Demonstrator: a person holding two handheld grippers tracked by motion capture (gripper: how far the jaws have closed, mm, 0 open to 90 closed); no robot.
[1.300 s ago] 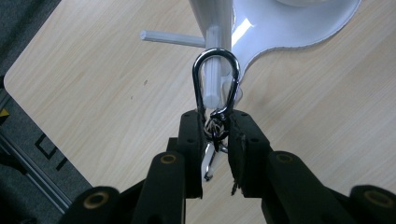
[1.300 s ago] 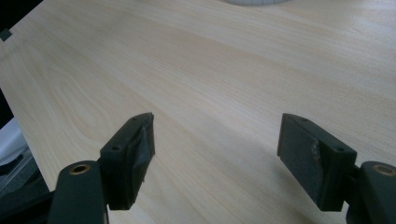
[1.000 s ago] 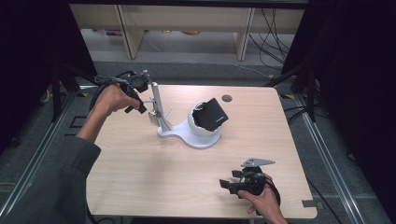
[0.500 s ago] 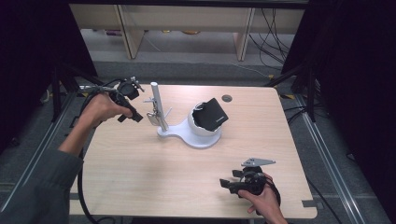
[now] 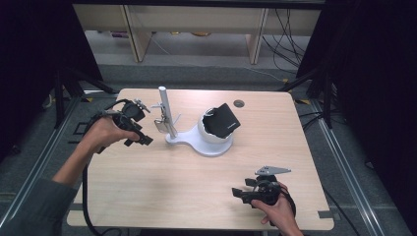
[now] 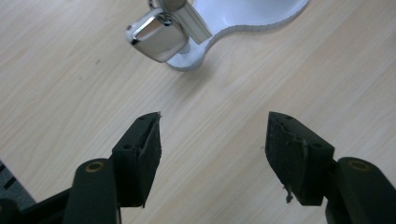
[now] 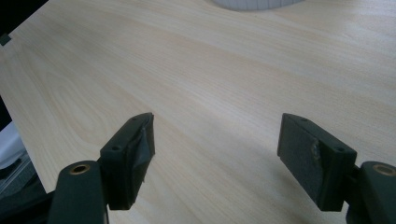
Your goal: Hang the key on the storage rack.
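The left gripper [image 5: 139,132] has drawn back leftward from the white stand [image 5: 196,140] since a second ago, and its jaws are spread wide with nothing between them. Nearest, the right gripper [image 5: 242,192] rests low on the wooden table [image 5: 162,187], jaws likewise apart. Farther off, a shiny metal padlock [image 6: 156,36] hangs on the stand's upright post [image 5: 165,108], beside a black box [image 5: 223,120] in its cup.

Both grippers [image 5: 140,137] [image 5: 241,194] were black with brass-coloured screws; a grey sleeve [image 5: 34,209] covered the left arm.
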